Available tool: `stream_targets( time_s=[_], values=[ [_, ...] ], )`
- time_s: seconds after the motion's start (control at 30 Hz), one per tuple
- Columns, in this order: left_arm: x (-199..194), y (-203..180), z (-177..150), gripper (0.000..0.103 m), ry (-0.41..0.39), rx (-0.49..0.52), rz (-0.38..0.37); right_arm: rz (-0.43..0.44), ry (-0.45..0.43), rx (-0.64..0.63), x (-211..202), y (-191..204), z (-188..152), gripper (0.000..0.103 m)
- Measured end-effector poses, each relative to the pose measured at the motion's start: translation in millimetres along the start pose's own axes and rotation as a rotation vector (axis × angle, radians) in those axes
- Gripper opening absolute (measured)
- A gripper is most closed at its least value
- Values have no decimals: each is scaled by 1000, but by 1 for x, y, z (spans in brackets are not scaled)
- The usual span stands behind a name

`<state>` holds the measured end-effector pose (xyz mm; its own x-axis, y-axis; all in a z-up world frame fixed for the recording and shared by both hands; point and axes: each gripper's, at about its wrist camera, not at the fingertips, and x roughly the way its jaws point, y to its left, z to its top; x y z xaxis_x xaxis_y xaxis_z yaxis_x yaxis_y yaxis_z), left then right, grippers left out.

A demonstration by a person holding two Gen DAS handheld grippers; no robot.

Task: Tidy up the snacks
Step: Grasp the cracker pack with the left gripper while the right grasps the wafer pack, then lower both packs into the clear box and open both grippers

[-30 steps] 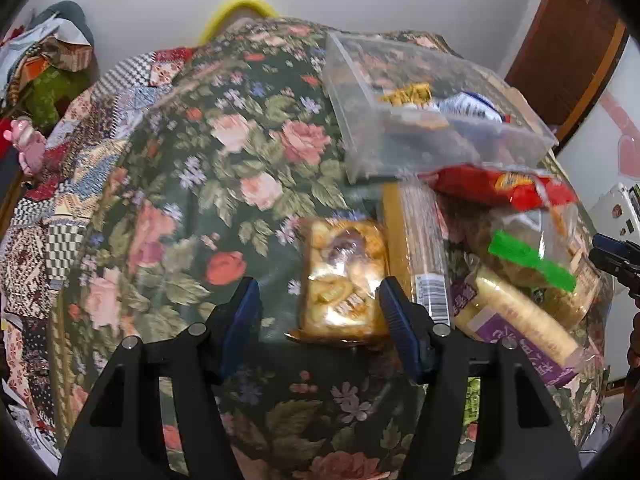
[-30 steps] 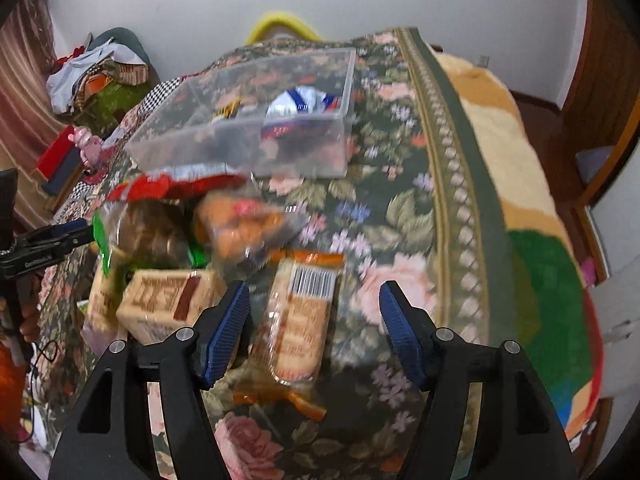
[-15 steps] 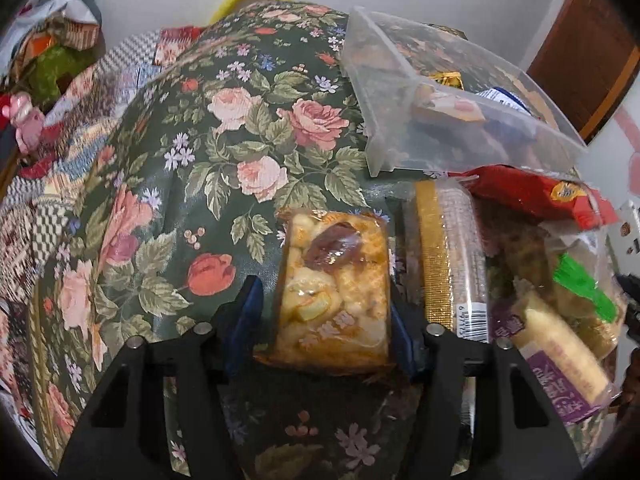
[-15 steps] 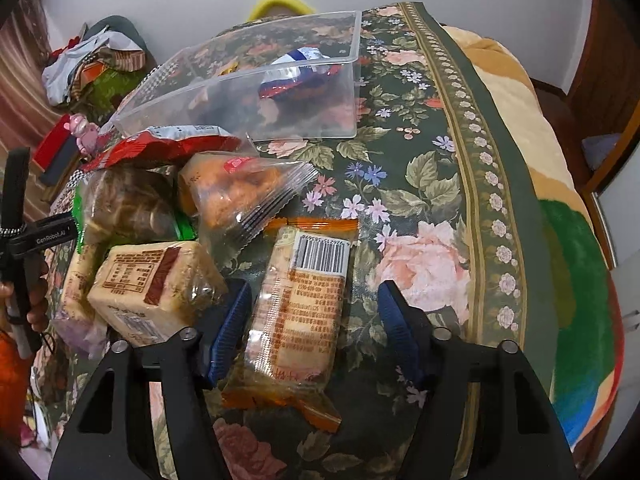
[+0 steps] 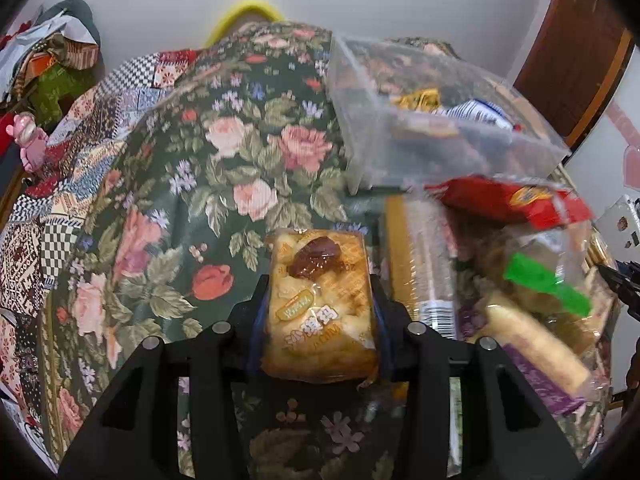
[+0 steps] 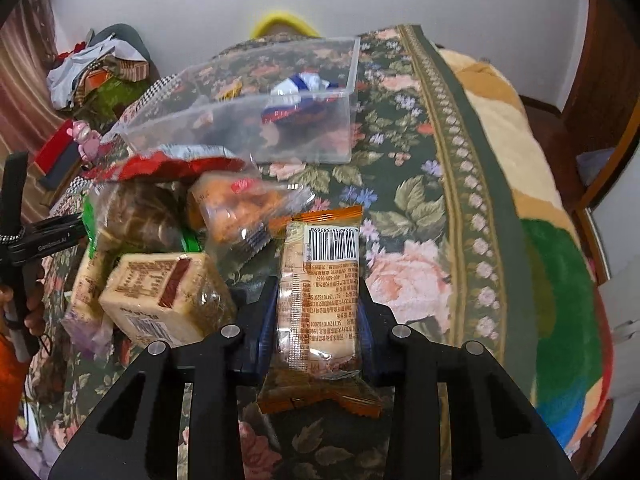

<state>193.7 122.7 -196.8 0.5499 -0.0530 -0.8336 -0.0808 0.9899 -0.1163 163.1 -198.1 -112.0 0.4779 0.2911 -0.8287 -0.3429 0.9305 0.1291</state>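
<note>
left wrist view: my left gripper [image 5: 318, 312] has just been closing and its jaws now press both long sides of the golden pastry pack [image 5: 320, 300], which sits at lower centre of the frame with a brown date-like piece printed near its top edge. the pack is clenched between the blue pads; whether its far end is off the floral cloth [image 5: 208, 168] i cannot tell. to the right of it a long gold-edged biscuit sleeve [image 5: 420, 264] lies on the cloth, just beside the pack. further right the snack pile: a red bag [image 5: 516, 200] on top, a clear bag with a green strip [image 5: 548, 284] under it, a purple-wrapped roll [image 5: 532, 336] at lower right. the clear plastic bin [image 5: 432, 120] stands at upper right, with a yellow wrapper and a blue-white wrapper inside. right wrist view: my right gripper [image 6: 318, 312] has also just been closing, and its jaws are clamped on an orange-trimmed biscuit pack [image 6: 320, 292], barcode side up, at lower centre of frame. the pack's crimped orange tail hangs below the pads. left of it lies a tan boxed cake in clear wrap [image 6: 164, 296], near but apart from the left pad. above that a clear bag of orange snacks [image 6: 240, 208] and the same red bag [image 6: 172, 164]. the bin [image 6: 272, 120] sits at upper centre. at the left edge a hand [image 6: 24, 312] holds the other gripper's black frame.
</note>
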Motion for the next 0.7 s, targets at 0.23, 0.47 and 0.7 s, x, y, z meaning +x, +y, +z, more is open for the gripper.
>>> stream_targets(
  time_s=[0.23, 0.47, 0.7],
  values=[
    [-38, -13, 16, 44, -94, 9, -22, -16, -88, 3, -25, -6, 19, 32],
    [-66, -30, 42, 44, -178, 28, -63, -9, -176, -15, -43, -1, 40, 32],
    [-75, -47, 71, 44, -233, 50, -99, 14, -236, -41, -43, 10, 65, 32]
  ],
)
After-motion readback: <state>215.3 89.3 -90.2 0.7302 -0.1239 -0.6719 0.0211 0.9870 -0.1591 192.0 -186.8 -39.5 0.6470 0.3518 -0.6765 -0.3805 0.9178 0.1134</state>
